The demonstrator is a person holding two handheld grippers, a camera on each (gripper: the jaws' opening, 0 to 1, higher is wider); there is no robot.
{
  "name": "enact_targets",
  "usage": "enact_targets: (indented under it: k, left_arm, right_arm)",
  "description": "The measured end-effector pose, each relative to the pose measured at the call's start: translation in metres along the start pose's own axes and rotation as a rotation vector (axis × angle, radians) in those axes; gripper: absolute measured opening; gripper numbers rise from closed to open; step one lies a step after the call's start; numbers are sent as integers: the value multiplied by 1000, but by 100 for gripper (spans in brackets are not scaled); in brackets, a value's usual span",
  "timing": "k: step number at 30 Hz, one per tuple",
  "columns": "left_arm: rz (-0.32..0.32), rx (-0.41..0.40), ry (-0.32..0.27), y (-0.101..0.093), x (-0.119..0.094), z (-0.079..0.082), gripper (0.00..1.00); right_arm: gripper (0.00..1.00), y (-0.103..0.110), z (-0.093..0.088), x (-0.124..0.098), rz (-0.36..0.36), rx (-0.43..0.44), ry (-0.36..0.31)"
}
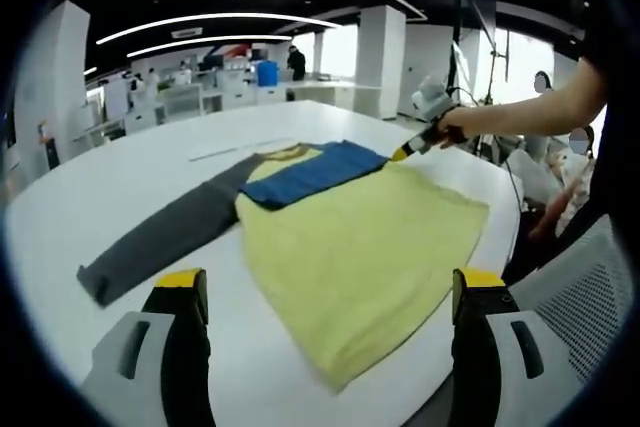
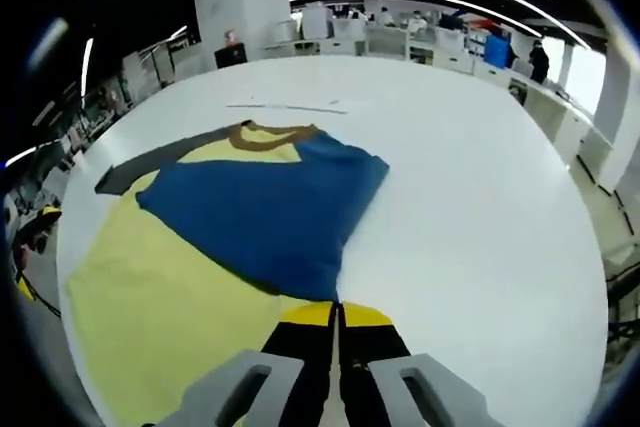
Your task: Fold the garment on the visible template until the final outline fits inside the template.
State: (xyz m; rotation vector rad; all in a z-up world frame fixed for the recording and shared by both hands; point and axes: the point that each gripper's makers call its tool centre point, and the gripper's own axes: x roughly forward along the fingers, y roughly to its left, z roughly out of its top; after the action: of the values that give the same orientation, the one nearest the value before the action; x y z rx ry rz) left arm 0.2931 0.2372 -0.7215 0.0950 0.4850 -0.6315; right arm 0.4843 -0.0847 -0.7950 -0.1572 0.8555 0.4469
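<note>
The large round white table (image 1: pixel 90 197) carries the whole job, its far rim running toward an open-plan office. Spread across it lies the knit garment with a pale yellow body (image 1: pixel 365 247), its long dark grey sleeve (image 1: pixel 160 237) stretched flat toward eight o'clock in the left gripper view, and its blue sleeve (image 2: pixel 265 212) already laid back across the chest just below the brown-edged collar (image 2: pixel 270 132). A thin pale line (image 2: pixel 290 107) — possibly a template edge, though too faint to be sure — shows on the table just beyond the collar at twelve o'clock.

The step in hand looks like the first sleeve fold: blue side in, grey side still out. The right gripper (image 2: pixel 336 322) has its yellow-tipped jaws pressed together at six o'clock of its own view, right at the blue sleeve's edge; whether cloth is pinched between them I cannot tell. In the left gripper view it appears at two o'clock, by the shoulder, in the person's hand (image 1: pixel 455 127).

The left gripper (image 1: pixel 330 292) hangs with jaws spread wide, empty, above the yellow hem.

Next, I judge, the grey sleeve wants taking near its cuff and folding across the body — a low, flat carry so the blue fold is not dragged loose.
</note>
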Motion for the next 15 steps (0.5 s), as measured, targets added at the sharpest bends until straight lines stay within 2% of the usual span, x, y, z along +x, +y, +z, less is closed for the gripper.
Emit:
enact_targets:
  k: [4,13,15]
  left_arm:
    - [3,2,3,1,0,-2,99]
    - [4,8,9,1,0,-2,99]
    - [5,10,13,2,0,-3,99]
  right_arm:
    - [0,-3,-2,0,-13,-11,9]
    - [0,-10,-4,-3,-71,-190,46]
    - [0,-9,-4,-2,-71,-203,50]
